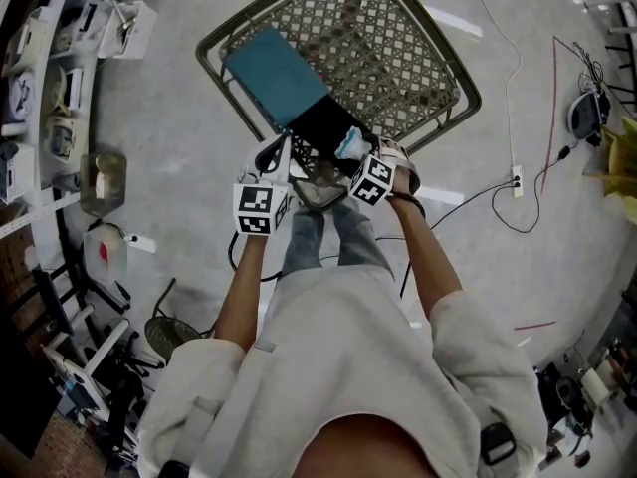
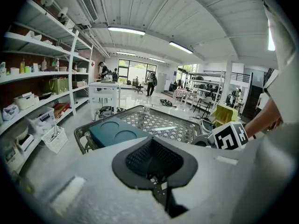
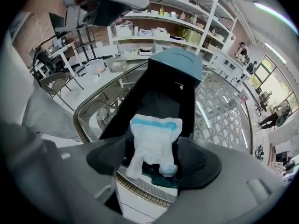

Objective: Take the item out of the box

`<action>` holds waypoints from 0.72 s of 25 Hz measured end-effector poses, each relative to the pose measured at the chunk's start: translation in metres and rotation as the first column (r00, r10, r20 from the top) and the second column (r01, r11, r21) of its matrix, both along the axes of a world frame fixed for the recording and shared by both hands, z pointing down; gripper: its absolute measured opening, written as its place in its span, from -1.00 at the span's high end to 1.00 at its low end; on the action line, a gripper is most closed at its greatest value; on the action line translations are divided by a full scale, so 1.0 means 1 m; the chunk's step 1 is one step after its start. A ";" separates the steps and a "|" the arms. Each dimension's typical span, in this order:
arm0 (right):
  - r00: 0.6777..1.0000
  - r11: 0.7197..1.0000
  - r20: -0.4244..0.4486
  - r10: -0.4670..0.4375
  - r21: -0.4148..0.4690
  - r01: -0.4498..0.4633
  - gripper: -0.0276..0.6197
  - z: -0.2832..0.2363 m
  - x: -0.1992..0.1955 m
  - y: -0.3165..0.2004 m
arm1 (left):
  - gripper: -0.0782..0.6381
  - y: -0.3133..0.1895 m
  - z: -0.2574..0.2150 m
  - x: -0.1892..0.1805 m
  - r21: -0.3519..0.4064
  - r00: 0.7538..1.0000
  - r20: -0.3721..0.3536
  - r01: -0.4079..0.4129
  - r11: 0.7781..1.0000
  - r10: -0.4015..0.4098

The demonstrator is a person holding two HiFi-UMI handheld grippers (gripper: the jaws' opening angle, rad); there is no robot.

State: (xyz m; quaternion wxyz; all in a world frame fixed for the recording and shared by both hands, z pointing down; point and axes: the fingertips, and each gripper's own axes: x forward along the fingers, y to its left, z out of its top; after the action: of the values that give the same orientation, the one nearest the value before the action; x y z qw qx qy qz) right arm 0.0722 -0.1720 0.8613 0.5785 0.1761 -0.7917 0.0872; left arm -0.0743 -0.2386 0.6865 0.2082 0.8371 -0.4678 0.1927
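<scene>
1. Right tool (image 3: 154, 161) is released, with its jaws wide, and points steeply down over the near end of the open box (image 1: 320, 125).
2. The item (image 3: 155, 139), a soft white pad with blue trim, sits at that near end of the box, between the right tool's jaws. The pads aren't pressing on it yet.
3. Left tool (image 2: 152, 161) has its jaws drawn together at the box's near-left corner. I can't tell whether it pinches the rim. My call: use it to steady the box.
4. The step in hand looks like the grasp. Centre the jaws on the thick middle of the item, not on the floppy lower tail.
5. The item looks crumpled and squashy, so close firmly. A light pinch will likely slip.
6. Pull up and toward the person, away from the teal lid (image 1: 274, 73) lying open on the far side over the mesh bench (image 1: 408, 63).
7. Watch the black walls, since a snag could drag the light box along.
</scene>
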 end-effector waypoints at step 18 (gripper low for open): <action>0.998 0.998 -0.052 -0.020 -0.055 0.018 0.13 0.020 -0.009 0.004 | 0.76 0.003 -0.005 -0.010 0.004 1.000 0.008 -0.001 1.000 0.001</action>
State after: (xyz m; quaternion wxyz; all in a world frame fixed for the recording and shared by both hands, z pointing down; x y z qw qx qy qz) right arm 0.0632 -0.1678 0.8813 0.6046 0.1550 -0.7750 0.0984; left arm -0.0843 -0.2351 0.6811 0.2048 0.8369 -0.4686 0.1952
